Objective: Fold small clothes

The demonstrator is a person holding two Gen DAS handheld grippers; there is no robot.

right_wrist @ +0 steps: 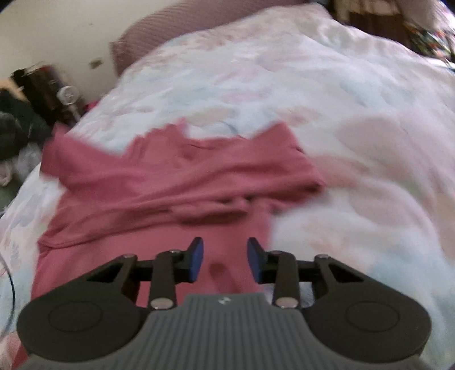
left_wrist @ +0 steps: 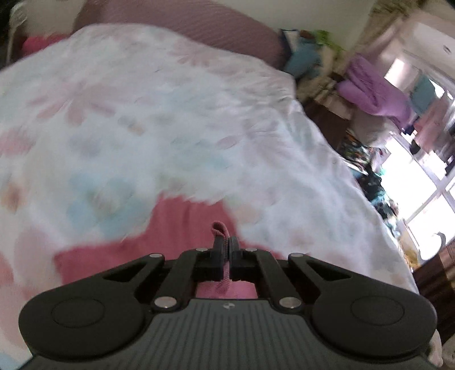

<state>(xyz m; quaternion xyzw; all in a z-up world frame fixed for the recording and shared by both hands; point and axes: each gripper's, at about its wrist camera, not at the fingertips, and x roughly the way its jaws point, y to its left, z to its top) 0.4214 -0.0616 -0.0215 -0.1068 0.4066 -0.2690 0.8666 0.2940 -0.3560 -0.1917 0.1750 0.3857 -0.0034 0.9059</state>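
Note:
A small pink garment (right_wrist: 182, 182) lies rumpled on the bed, partly folded across itself. In the left wrist view my left gripper (left_wrist: 226, 242) is shut on a fold of this pink garment (left_wrist: 173, 227), and a small loop of the cloth pokes out above the fingertips. The rest of the cloth hangs below the jaws and spreads to the left. In the right wrist view my right gripper (right_wrist: 224, 250) hovers just over the near part of the garment. Its blue pads (right_wrist: 196, 256) stand apart with nothing pinched between them.
The bed carries a white quilt with pale pink and blue flowers (left_wrist: 159, 119) and a mauve pillow (left_wrist: 204, 22) at its head. Clutter, purple cloth (left_wrist: 372, 94) and a bright window (left_wrist: 412, 176) lie beyond the bed's right edge. Dark items (right_wrist: 42, 85) stand by the wall.

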